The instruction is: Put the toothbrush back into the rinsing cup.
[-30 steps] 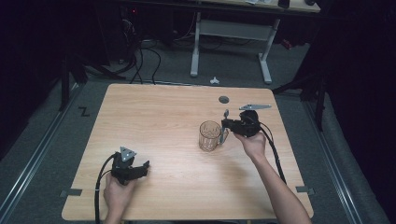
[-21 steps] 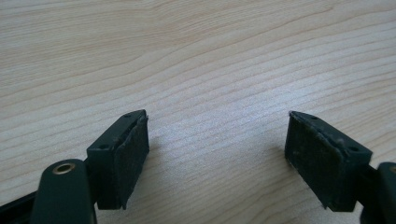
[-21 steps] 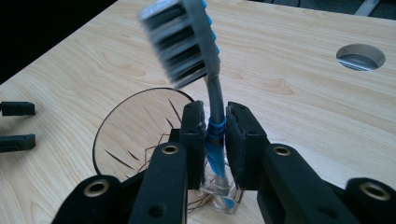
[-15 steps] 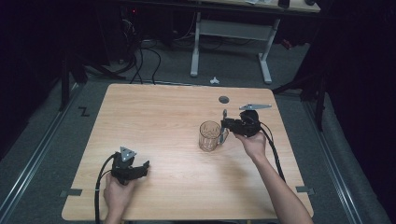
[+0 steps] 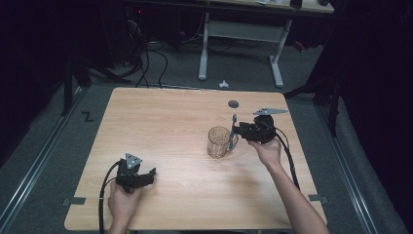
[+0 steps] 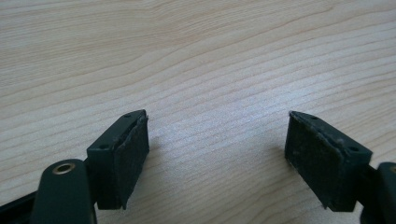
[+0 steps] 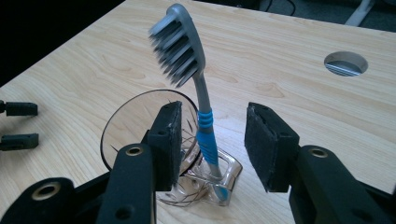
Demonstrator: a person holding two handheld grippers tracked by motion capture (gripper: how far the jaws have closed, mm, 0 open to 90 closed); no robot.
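Observation:
A clear glass mug [image 5: 218, 142] [image 7: 140, 126] stands right of the table's middle. A grey toothbrush [image 7: 198, 93] [image 5: 233, 126] with a blue grip stands upright, bristles up, its lower end down in the loop of the mug's handle. My right gripper [image 7: 214, 128] [image 5: 235, 130] sits on either side of the brush; its jaws have just been opening, and neither pad touches the handle. My left gripper [image 5: 150, 174] [image 6: 217, 154] rests low near the front left, open over bare wood. It also shows far off as the left gripper [image 7: 17, 124].
A round cable hole [image 5: 233, 104] [image 7: 345, 63] is in the wooden table [image 5: 160, 122] behind the mug. White desk legs [image 5: 203, 48] and cables stand on the floor past the far edge. Dark floor surrounds the table.
The right gripper's jaws have spread apart and let go of the toothbrush, which stays standing in the mug's handle. Both hands have kept their places.

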